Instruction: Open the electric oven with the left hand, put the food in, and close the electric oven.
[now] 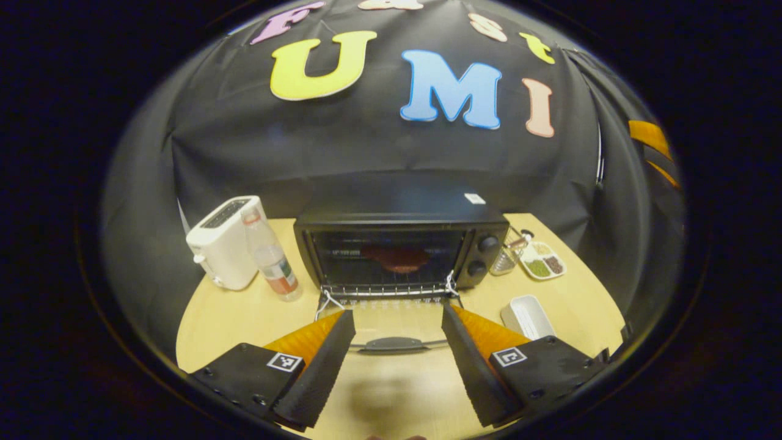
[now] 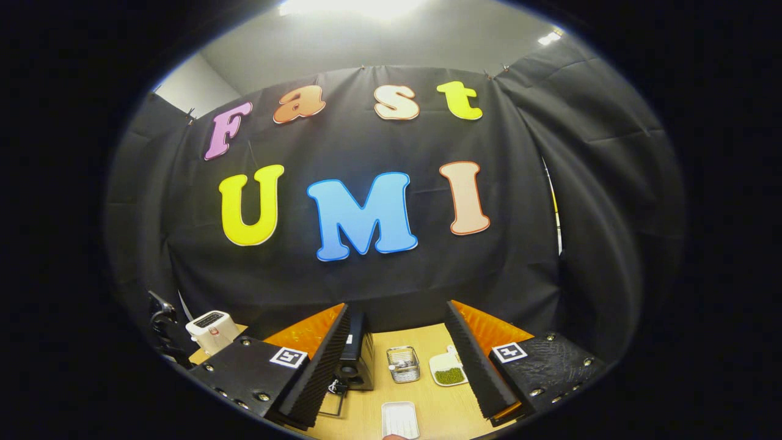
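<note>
Toaster [image 1: 223,242] and a clear bottle [image 1: 270,256] stand just left of the electric oven [image 1: 400,244], which we take as our landmark in the left gripper view. Its glass door [image 1: 391,324] lies folded down flat toward us, handle [image 1: 394,344] nearest, and a reddish-brown piece of food [image 1: 397,258] rests on the rack inside, so we judge the loading done and only the closing left. Our left gripper [image 1: 397,373] hangs in front of the oven with its fingers spread apart and nothing between them, straddling the handle from above, likely lined up to lift the door. Right of the oven we see a small glass jar [image 1: 507,256], a divided dish [image 1: 542,261] of green and brown bits, and, nearer us, an empty white tray [image 1: 526,316], probably where the food came from. In the right gripper view our right gripper [image 2: 397,379] is also spread and empty, raised and held back right of the oven, presumably to stay out of the way. That view cuts off most of the oven and the tray. Dark glass and interior blur the food's kind.
</note>
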